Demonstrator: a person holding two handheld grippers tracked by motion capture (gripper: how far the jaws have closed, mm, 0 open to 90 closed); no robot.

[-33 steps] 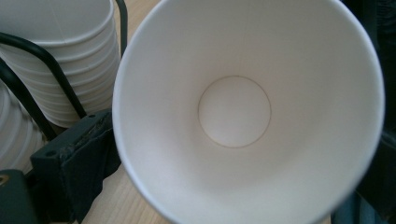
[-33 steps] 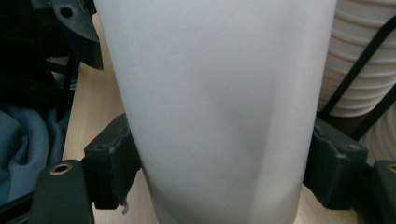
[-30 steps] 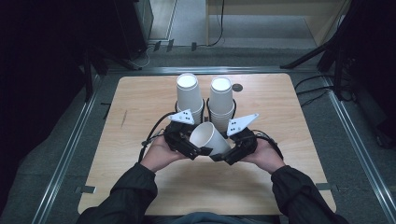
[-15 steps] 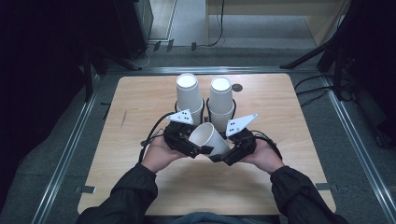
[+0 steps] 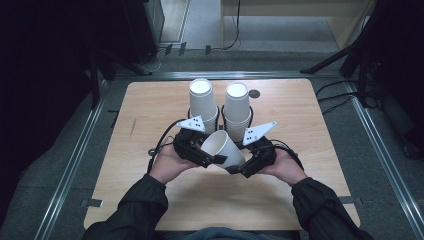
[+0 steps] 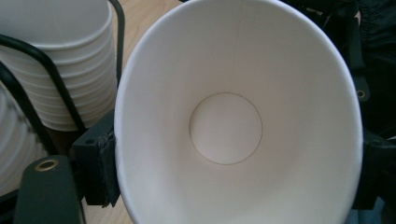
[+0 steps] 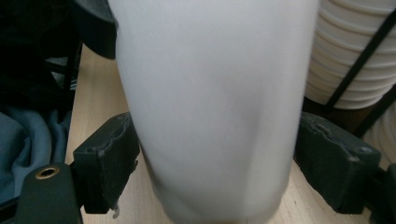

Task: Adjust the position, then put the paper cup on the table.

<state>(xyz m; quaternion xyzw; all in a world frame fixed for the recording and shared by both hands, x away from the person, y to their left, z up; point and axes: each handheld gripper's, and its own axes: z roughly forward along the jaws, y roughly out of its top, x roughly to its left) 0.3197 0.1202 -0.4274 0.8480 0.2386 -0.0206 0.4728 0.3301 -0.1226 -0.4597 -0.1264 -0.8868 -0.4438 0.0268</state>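
The wooden desk (image 5: 150,110) carries two tall stacks of paper cups (image 5: 202,102) in a black wire holder (image 6: 51,77) at its far middle. Just nearer, a single paper cup (image 5: 222,147) is held tilted above the desk between both tongs: the left tongs (image 5: 202,155) grip it at the rim, the right tongs (image 5: 247,165) close on its body. It looks freshly separated, with placing left to do. The left gripper view looks into its empty inside; the right gripper view sees its outer wall
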